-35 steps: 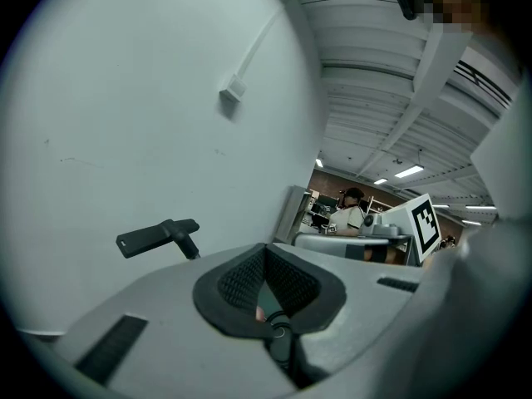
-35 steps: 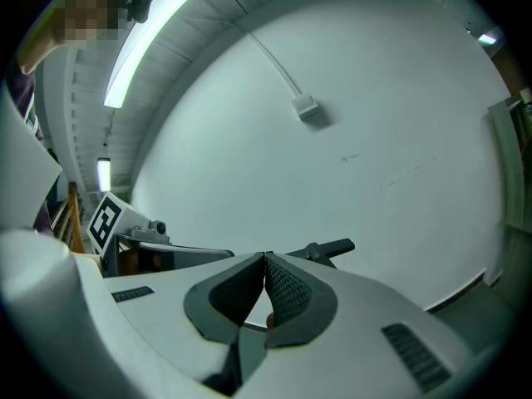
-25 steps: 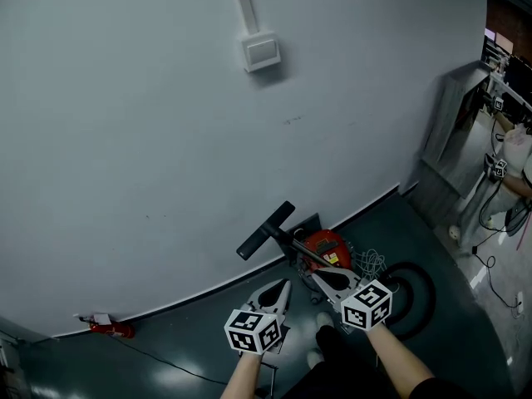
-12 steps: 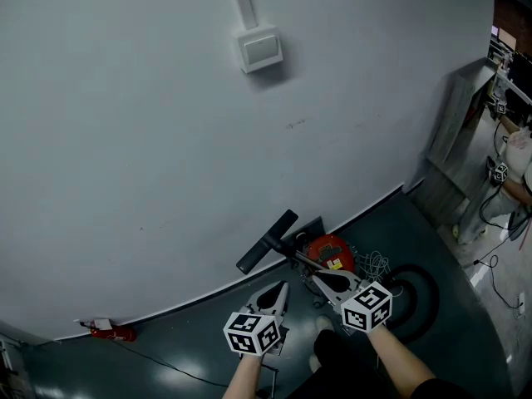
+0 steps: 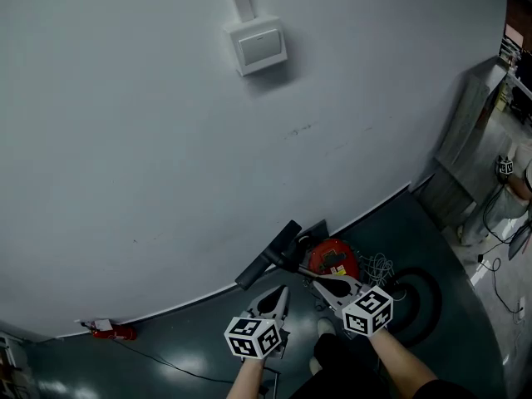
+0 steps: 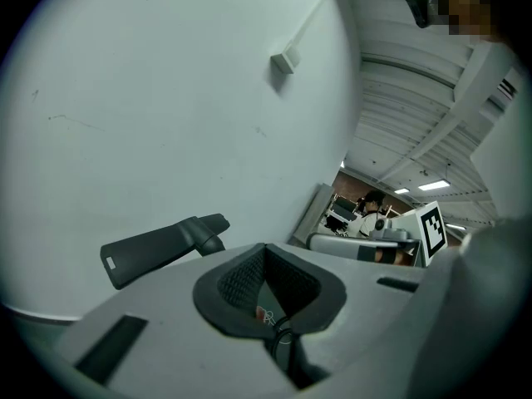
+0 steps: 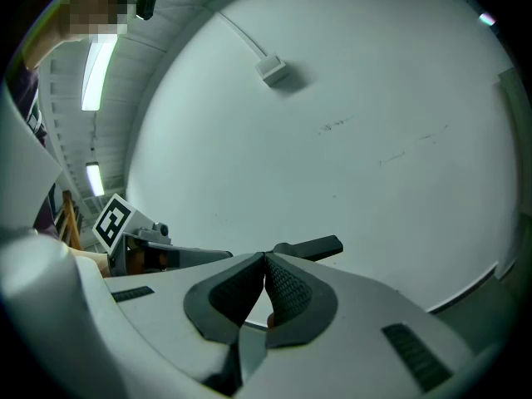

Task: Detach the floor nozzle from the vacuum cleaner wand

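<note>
Hovering near floor nozzle (image 5: 268,257) and red vacuum body (image 5: 333,258), left tongs (image 5: 283,290) and right tongs (image 5: 314,276) pressed together, empty.

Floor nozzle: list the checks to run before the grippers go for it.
1. Floor nozzle in sight: ok. It is black, by the wall, and ahead of both grippers.
2. Left gripper open for a grasp: not ok. It is shut and empty.
3. Right gripper open for a grasp: not ok. It is shut and empty.
4. Grippers at the nozzle: not ok. Both are short of it.
5. Release catch on the nozzle's neck located: cannot tell. It is too small to make out.
</note>
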`<state>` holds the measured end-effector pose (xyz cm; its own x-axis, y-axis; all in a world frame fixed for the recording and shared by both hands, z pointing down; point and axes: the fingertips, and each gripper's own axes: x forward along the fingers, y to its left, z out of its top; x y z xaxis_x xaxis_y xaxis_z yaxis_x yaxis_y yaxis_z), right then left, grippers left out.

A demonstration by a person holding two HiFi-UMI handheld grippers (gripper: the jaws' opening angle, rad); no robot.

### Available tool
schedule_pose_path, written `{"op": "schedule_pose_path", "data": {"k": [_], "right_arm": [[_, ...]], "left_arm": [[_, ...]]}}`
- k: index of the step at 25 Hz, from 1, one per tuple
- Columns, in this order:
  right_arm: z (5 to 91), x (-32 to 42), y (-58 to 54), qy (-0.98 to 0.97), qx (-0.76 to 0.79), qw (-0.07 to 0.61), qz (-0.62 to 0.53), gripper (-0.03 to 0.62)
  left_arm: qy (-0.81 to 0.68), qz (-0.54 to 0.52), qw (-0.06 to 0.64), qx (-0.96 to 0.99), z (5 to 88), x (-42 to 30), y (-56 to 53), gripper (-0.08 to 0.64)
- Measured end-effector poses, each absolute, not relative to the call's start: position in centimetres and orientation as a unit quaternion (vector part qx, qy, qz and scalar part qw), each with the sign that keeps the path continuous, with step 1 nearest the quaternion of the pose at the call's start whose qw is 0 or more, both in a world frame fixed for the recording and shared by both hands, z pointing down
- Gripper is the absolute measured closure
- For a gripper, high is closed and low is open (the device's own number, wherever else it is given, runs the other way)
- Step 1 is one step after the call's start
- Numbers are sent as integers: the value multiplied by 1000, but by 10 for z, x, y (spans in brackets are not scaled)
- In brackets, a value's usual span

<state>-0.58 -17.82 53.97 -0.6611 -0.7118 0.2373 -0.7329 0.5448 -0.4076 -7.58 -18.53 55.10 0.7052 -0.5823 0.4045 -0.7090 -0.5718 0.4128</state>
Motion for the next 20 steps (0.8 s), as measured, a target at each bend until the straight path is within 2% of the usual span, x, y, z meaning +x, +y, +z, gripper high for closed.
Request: {"op": "schedule_pose_path", "data": {"k": [20], "right_arm": [[568, -4, -220, -886, 368, 28, 282, 573]], "left_arm": [[-395, 118, 314, 855, 577, -69, -222, 555]]}}
